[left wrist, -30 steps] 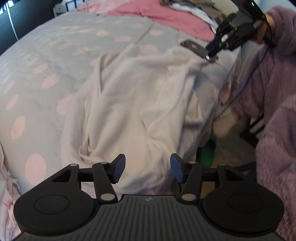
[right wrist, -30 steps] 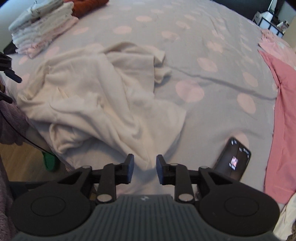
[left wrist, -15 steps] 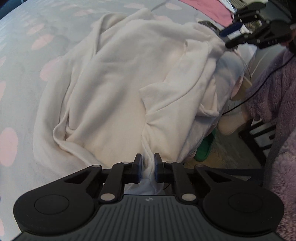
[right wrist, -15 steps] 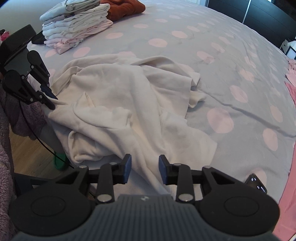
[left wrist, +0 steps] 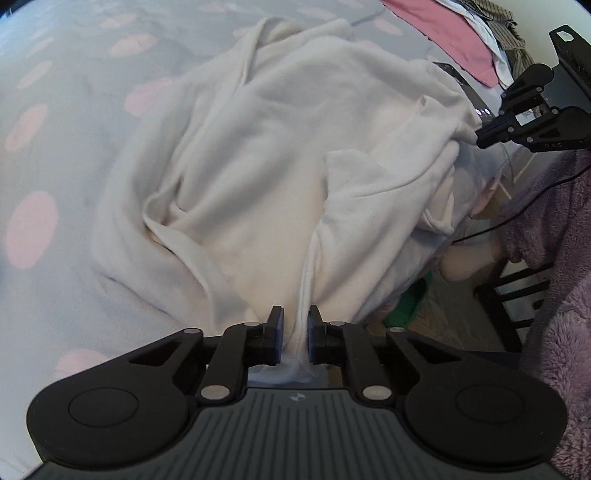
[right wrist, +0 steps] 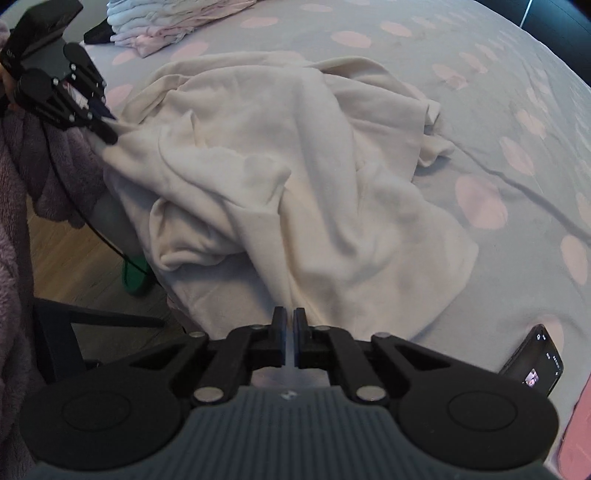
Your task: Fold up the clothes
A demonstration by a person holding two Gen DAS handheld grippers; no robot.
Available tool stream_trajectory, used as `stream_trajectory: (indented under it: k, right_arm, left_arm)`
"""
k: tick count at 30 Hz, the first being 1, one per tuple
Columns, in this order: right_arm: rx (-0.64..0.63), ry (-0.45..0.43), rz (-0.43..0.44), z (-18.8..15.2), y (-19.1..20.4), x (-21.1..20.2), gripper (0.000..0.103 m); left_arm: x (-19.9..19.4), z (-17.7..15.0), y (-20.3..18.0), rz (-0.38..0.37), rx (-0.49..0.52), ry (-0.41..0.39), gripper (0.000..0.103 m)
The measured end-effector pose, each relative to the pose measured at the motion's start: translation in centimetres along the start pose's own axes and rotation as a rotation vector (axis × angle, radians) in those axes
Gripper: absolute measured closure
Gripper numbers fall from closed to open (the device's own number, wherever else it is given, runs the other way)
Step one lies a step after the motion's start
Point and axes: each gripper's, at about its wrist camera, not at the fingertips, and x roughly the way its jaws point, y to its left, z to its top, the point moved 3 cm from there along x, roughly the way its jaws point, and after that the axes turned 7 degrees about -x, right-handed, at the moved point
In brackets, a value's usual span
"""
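Note:
A crumpled cream garment (left wrist: pixel 258 166) lies on the near side of the bed, partly hanging over the edge. My left gripper (left wrist: pixel 295 321) has a bunched fold of its hem pinched between the pads, and the jaws are opening slightly. From the right wrist view, the left gripper (right wrist: pixel 109 134) bites the garment (right wrist: pixel 295 166) at its left corner. My right gripper (right wrist: pixel 290 321) is closing, jaws almost together over the garment's near edge. The left wrist view shows the right gripper (left wrist: pixel 480 138) nipping the cloth's far corner.
The grey bedspread (right wrist: pixel 480 110) has pink dots. A phone (right wrist: pixel 535 365) lies near the bed edge, right of the garment. A folded stack (right wrist: pixel 166 22) sits at the far left, and pink clothes (left wrist: pixel 443 33) are heaped on the bed's other side. A purple fleece sleeve (left wrist: pixel 554 314) and a green object (right wrist: pixel 136 277) are beside the bed.
Both grippers sank to the garment's near edge. The left one closed on a fold first, then the right one closed from open onto the other corner.

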Motion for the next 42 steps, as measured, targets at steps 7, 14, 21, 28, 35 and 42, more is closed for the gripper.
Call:
stream_trajectory:
  k: [7,14,21,28,35,42]
  right_arm:
    - [-0.048,-0.04,-0.009,0.1,0.7,-0.6,0.062]
    - [-0.18,0.001,-0.086,0.0,1.8,1.6,0.072]
    - [-0.223,-0.058,-0.275,0.3,1.9,-0.1,0.095]
    - [-0.156,-0.263,-0.545,4.3,0.3,-6.8,0.096]
    - [-0.156,-0.492,-0.813,10.7,0.5,-17.1,0.096]
    - [-0.147,-0.732,-1.045,14.2,4.2,-30.4,0.097]
  left_arm:
    - [0.5,1.8,0.2,-0.059,-0.025,-0.048,0.065]
    - [2.7,1.8,-0.5,-0.077,-0.002,0.044,0.077]
    - [-0.4,1.3,0.2,-0.02,-0.052,-0.08,0.1]
    - [-11.4,3.5,0.0,0.084,-0.088,-0.452,0.1]
    - [-25.3,6.2,-3.7,0.31,-0.052,-0.877,0.101]
    - [-36.4,5.7,-11.0,0.359,-0.013,-1.24,0.101]
